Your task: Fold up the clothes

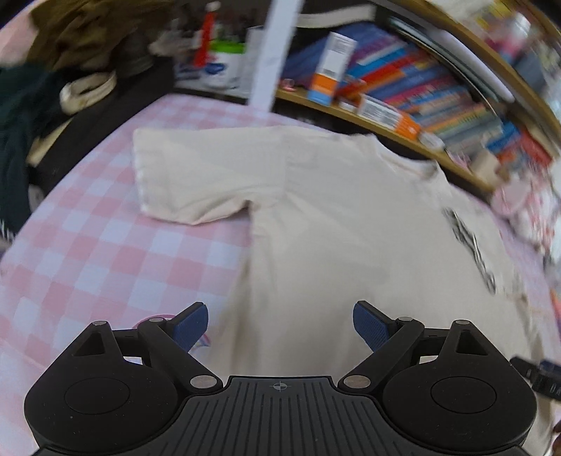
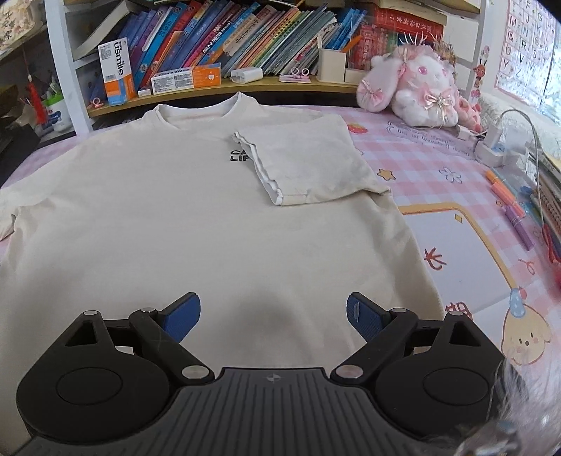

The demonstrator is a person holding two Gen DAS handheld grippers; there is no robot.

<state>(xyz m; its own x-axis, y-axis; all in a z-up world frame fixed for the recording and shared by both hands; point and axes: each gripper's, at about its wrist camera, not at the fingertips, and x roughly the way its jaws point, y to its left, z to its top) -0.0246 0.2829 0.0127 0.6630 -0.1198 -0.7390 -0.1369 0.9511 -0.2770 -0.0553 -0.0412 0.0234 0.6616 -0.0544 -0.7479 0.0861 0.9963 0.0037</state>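
- Where the pink checked cloth (image 2: pixel 431 168) covers the surface, a shelf of books (image 2: pixel 245 38) runs along the far edge, and a plush rabbit (image 2: pixel 413 91) sits far right.
- A cream T-shirt (image 2: pixel 182 217) lies flat on the cloth, its right sleeve (image 2: pixel 308 158) folded inward and its left sleeve (image 1: pixel 196 175) spread out.
- Left tongs (image 1: pixel 279 324) stand wide and empty over the shirt's near left side.
- Right tongs (image 2: pixel 273 317) stand wide and empty above its near hem.

Home, likely a child's bedroom or study corner. Bookshelf (image 2: pixel 245 31) crammed with colourful books across the top, pink plush bunny (image 2: pixel 417 87) upper right. Pink checked cloth (image 1: pixel 115 245) covers the surface, alphabet poster (image 2: pixel 526 45) far upper right.
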